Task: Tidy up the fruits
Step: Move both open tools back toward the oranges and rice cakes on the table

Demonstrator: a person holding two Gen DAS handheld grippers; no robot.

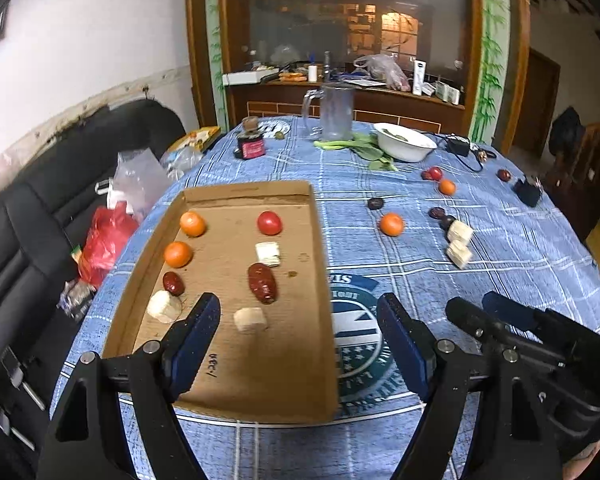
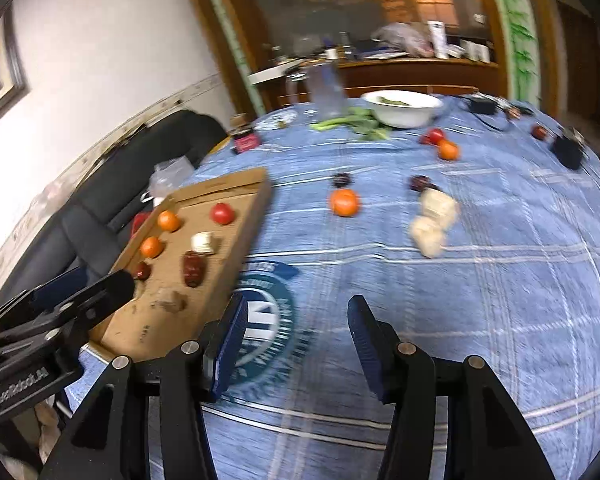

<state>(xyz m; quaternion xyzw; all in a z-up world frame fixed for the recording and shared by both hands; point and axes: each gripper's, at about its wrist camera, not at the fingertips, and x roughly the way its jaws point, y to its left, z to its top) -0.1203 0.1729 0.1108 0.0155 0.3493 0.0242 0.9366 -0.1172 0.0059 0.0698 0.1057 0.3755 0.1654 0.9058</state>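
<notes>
**Both grippers empty above the table, loose fruit waiting on the cloth**

Nearest the lens, the left gripper (image 1: 298, 344) hangs with its blue pads spread wide over the near end of the cardboard tray (image 1: 320, 248), nothing between them. The right gripper (image 2: 296, 344) is likewise parted and empty, though less widely, over the round emblem printed on the blue checked tablecloth (image 2: 500, 280).

The tray already holds two oranges, a red tomato (image 1: 269, 223), dark red dates and several pale cut blocks. Out on the cloth, well apart from the tray, lie an orange (image 1: 391, 224), two pale blocks (image 1: 459, 245) just beside some dark dates, and farther back another orange (image 1: 447, 187) beside a red fruit.

The step in hand looks like reaching for the next loose piece. The nearer orange seems the sensible target for the right gripper: come down with the pads either side of its widest part and close gently, since a round fruit may roll away from a glancing touch. The pale blocks look soft, so a light squeeze would suit them.

The left wrist view is sharp and looks straight down the tray, showing each piece and its far wall. The right wrist view is smeared by blur, yet shows the tray's right wall from outside, the left gripper's body at its near corner, and the white bowl (image 2: 404, 110) more fully.
</notes>
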